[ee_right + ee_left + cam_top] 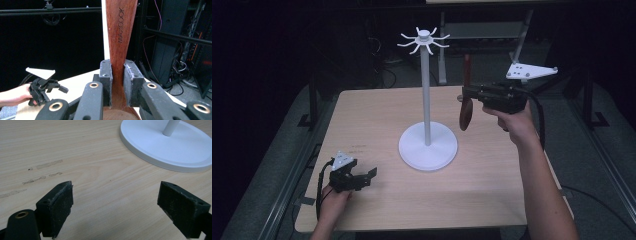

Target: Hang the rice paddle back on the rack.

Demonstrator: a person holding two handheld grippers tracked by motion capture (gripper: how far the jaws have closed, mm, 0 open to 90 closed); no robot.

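Right gripper view: right gripper (117, 80) clamps wooden spoon (121, 30) handle upright.

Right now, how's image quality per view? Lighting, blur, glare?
High view: dim, dark surround, table lit, stand bright but not blown out. Left gripper view: evenly lit, wood grain sharp, no glare. Right gripper view: spoon lettering sharp, background dark; left gripper farther off, slightly soft.

Your right gripper (117, 82) has its jaws clamped on the narrow neck of a reddish wooden utensil (120, 32), handle upright, stamped MAXCOOK. A white pole (105, 37) stands just behind it. Your left gripper (43, 86) sits low left over the table (75, 83), jaws apart.
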